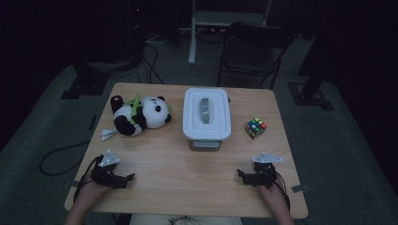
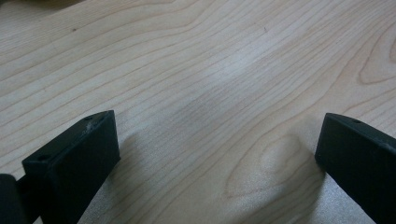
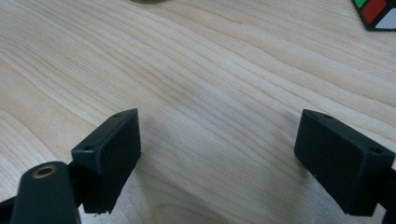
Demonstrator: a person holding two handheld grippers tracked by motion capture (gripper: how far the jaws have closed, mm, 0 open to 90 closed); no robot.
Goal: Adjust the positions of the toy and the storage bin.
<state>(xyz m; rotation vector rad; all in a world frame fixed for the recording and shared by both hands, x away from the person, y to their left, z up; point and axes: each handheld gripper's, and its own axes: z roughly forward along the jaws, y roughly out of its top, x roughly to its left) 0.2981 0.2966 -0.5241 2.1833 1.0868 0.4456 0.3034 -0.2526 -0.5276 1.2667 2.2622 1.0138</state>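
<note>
Wooden table point(image 1: 187, 164) seen from above, with both hand-held grippers resting near its near edge. The left gripper point(image 1: 123, 179) lies close to the near left corner, its jaws spread wide and grasping nothing; in the left gripper view point(image 2: 215, 154) only bare wood grain lies between them. The right gripper point(image 1: 244, 177) sits close to the near right corner, likewise released and empty — the right gripper view point(image 3: 217, 149) shows bare wood between its jaws and a corner of the puzzle cube point(image 3: 376, 13) at the upper right. On the table, the cube point(image 1: 256, 127) stands near the right edge, well apart from the right gripper and beyond it. A white lidded box point(image 1: 207, 117) with a grey handle on top occupies the middle of the far half, just left of the cube. A plush panda point(image 1: 138, 115) lies on its side toward the far left corner — apart from the box and well clear of the left gripper.
</note>
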